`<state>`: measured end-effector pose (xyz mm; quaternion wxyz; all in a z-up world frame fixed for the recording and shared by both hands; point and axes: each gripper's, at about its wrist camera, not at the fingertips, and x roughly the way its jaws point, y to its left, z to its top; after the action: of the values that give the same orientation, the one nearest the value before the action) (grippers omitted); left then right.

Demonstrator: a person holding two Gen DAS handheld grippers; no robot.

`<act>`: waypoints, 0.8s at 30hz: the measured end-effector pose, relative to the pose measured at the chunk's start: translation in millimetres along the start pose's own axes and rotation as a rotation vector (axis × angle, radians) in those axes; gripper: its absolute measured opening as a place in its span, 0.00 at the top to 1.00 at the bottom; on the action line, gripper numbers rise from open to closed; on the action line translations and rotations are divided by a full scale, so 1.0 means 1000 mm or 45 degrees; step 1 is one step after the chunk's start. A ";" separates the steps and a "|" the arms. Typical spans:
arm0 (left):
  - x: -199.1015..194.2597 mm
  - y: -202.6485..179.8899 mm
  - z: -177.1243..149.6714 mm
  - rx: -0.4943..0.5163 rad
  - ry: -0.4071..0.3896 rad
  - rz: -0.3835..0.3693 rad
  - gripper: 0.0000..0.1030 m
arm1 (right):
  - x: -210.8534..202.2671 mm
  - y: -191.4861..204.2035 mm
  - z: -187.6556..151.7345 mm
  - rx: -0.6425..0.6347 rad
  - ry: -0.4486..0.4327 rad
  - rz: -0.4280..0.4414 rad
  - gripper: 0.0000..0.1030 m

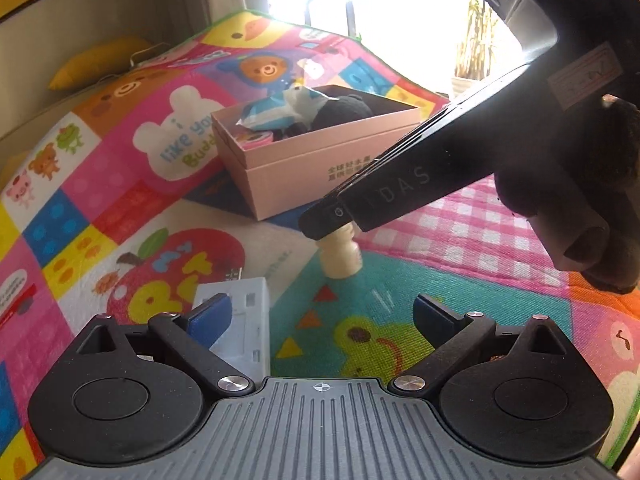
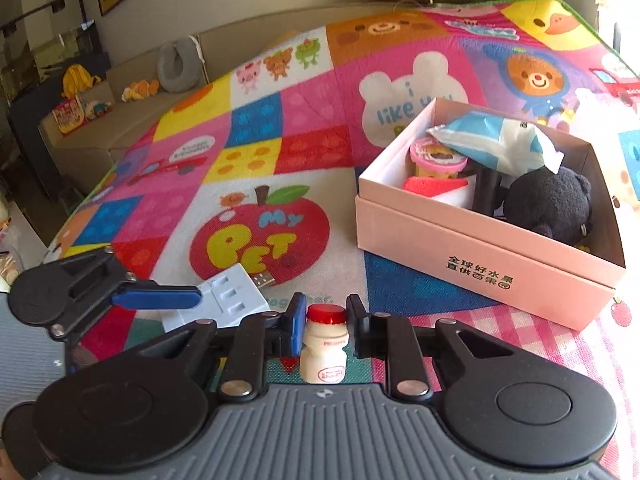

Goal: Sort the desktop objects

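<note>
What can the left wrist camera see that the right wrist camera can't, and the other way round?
Only the left wrist view: the bright window beyond the mat, and the whole body of the right hand-held gripper from outside, with the person's hand on it.

Only the right wrist view: the bottle's red cap and label, the red-and-white item in the box, and the sofa with toys.

Both: the pink box, the bottle gripped by the right hand-held gripper, the white USB hub, the open left hand-held gripper, the mat.
</note>
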<state>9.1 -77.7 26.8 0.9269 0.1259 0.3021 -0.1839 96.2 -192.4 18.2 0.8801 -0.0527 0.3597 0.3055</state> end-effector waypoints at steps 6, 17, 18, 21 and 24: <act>0.006 -0.013 0.005 0.077 -0.023 0.014 0.03 | -0.025 0.001 -0.016 -0.011 -0.112 -0.035 0.80; -0.007 0.003 -0.006 0.024 0.020 0.075 0.03 | -0.054 0.017 -0.061 -0.137 -0.240 -0.222 0.80; -0.008 0.006 -0.007 0.017 0.025 0.086 0.03 | -0.054 0.017 -0.065 -0.130 -0.235 -0.230 0.80; -0.011 0.012 -0.011 -0.006 0.042 0.122 0.02 | -0.053 0.012 -0.073 -0.084 -0.216 -0.243 0.65; -0.013 0.017 -0.017 -0.017 0.068 0.155 0.02 | -0.058 0.008 -0.082 -0.023 -0.225 -0.257 0.37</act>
<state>-2.2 -52.7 24.1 0.9287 0.1428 0.3197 -0.1217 10.2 -240.6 -2.9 0.9341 -0.0695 0.2707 0.2221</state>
